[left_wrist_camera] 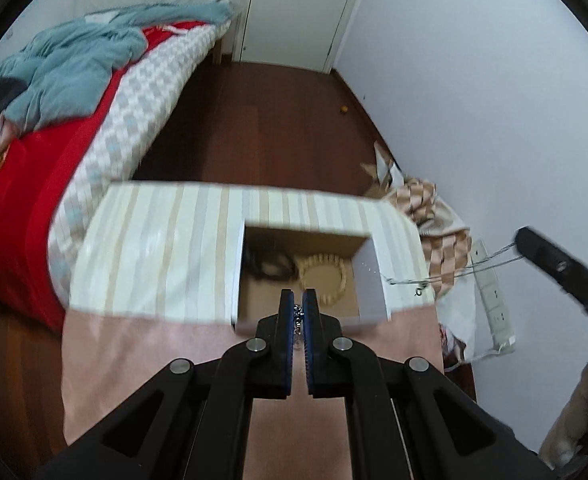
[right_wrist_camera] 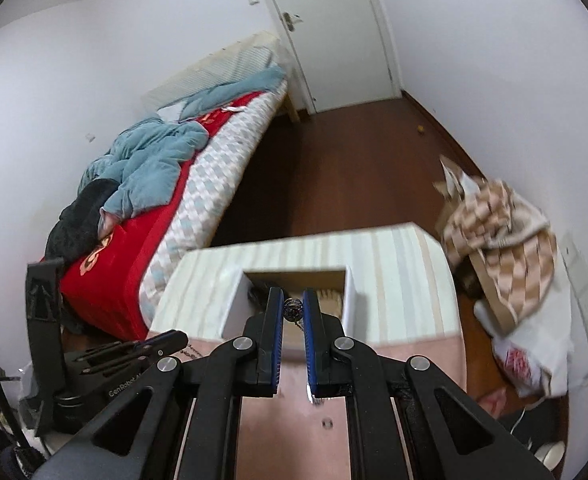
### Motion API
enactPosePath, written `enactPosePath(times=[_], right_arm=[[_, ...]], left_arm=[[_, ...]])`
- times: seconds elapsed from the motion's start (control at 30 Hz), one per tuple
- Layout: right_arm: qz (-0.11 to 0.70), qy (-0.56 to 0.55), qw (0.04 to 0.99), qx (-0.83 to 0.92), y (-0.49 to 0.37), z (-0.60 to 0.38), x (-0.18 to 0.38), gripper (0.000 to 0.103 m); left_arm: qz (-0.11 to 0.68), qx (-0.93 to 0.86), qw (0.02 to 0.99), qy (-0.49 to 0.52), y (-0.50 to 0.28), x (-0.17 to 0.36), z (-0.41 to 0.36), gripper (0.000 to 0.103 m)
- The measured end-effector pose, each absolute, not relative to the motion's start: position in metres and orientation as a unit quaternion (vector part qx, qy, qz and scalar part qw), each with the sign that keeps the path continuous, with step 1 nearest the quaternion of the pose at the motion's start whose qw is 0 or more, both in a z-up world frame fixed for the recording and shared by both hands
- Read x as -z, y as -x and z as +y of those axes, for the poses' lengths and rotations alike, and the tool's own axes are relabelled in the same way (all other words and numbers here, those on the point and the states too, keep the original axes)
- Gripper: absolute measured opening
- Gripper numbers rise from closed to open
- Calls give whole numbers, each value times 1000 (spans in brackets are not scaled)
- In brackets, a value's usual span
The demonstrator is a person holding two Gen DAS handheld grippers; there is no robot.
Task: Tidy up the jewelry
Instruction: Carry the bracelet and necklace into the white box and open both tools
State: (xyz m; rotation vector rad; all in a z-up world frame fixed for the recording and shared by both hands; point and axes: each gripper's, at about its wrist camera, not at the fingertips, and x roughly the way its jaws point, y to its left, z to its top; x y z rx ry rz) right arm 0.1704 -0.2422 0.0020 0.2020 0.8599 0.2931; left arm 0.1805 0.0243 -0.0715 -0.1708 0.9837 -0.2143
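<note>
You are holding the left gripper (left_wrist_camera: 298, 300) clenched on a fine silver chain (left_wrist_camera: 299, 314), its links glinting between the blue ribbed pads just above the near edge of the open box (left_wrist_camera: 368, 276). From the right wrist view, your right gripper (right_wrist_camera: 293, 303) is pinching a small, round, glittering metal ornament (right_wrist_camera: 293, 307) at its tips, with thin links dangling below it; whether this is one necklace with the chain in the left gripper, I cannot tell. In the left view a thin wire-like strand (left_wrist_camera: 446, 274) is stretching from the right gripper's black body across to the box's right wall, ending in a small hook. The box is white card outside and brown card inside, rectangular, lidless, sitting on a striped cream-and-beige cloth (left_wrist_camera: 166, 240) over a pink surface (left_wrist_camera: 142, 356). Inside it are lying a pale beaded bracelet (left_wrist_camera: 323, 276) of oblong wooden-looking pieces and, to its left, a dark coiled item (left_wrist_camera: 268, 266), blurred. Around you are a bed with a red cover (left_wrist_camera: 30, 200) and rumpled blue blanket (left_wrist_camera: 74, 68), a dark wooden floor (left_wrist_camera: 270, 120), and a checked cloth bundle (right_wrist_camera: 502, 232) beside the wall.
</note>
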Motion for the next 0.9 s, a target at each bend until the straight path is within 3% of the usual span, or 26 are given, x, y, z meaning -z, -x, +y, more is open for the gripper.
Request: enactPosePath(times=[0.17, 0.43, 0.9], right_arm=[[445, -79, 880, -144, -224, -221, 14, 10], [520, -58, 842, -133, -285, -206, 87, 10], [611, -52, 775, -154, -300, -200, 161, 10]], left_arm=[[483, 101, 867, 76, -220, 81, 20, 2], [538, 95, 835, 71, -265, 143, 13, 2], [592, 46, 802, 73, -272, 187, 21, 10]])
